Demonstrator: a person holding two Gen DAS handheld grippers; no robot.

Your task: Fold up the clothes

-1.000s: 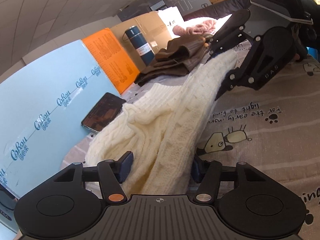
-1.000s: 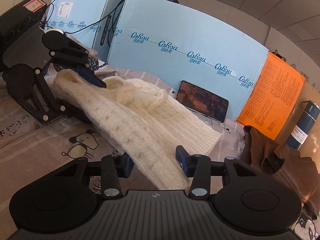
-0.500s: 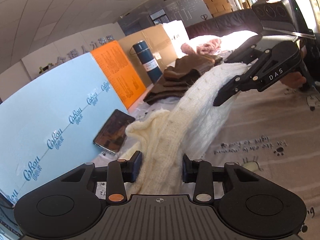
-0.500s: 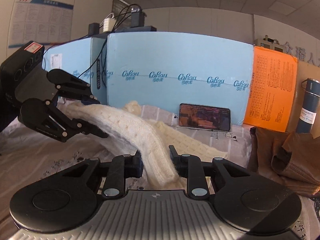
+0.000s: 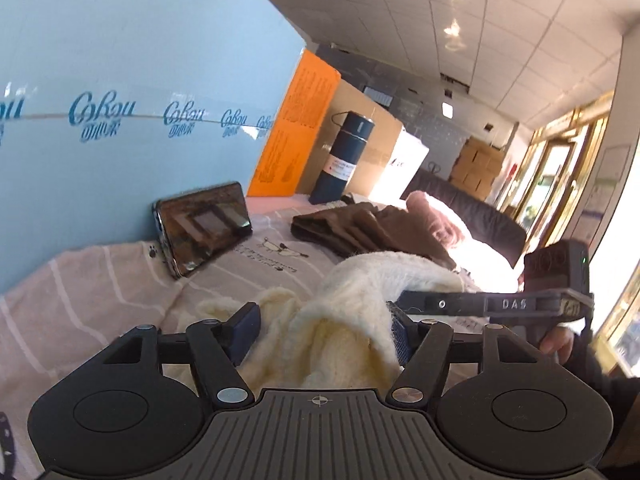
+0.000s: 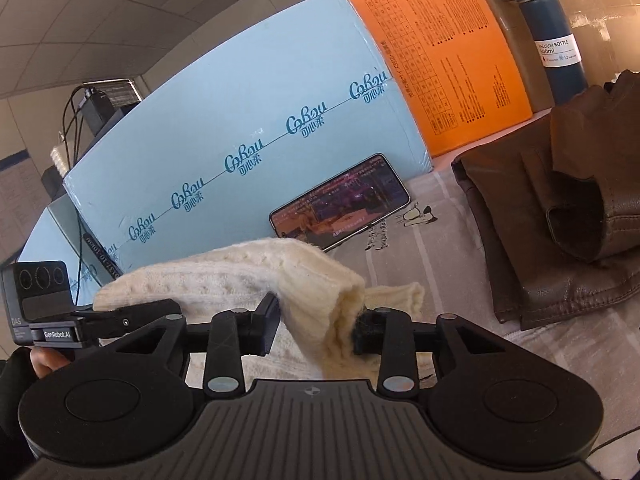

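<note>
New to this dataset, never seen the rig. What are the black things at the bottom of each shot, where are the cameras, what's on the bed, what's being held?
There is no robot here. A person holds a two-finger gripper in each hand, and each gripper carries a fisheye camera looking forward along its fingers. The black hardware at the bottom of each picture is that camera's own gripper.

The left wrist view shows the left gripper up close, with the right one off to its side. The right wrist view shows the right gripper, with the left one at the picture's left edge.

Both grippers grasp the cream sweater, bunched between their fingers.

On the bedsheet lie a brown garment, a phone leaning on a blue box, and a bottle standing by an orange box.
</note>
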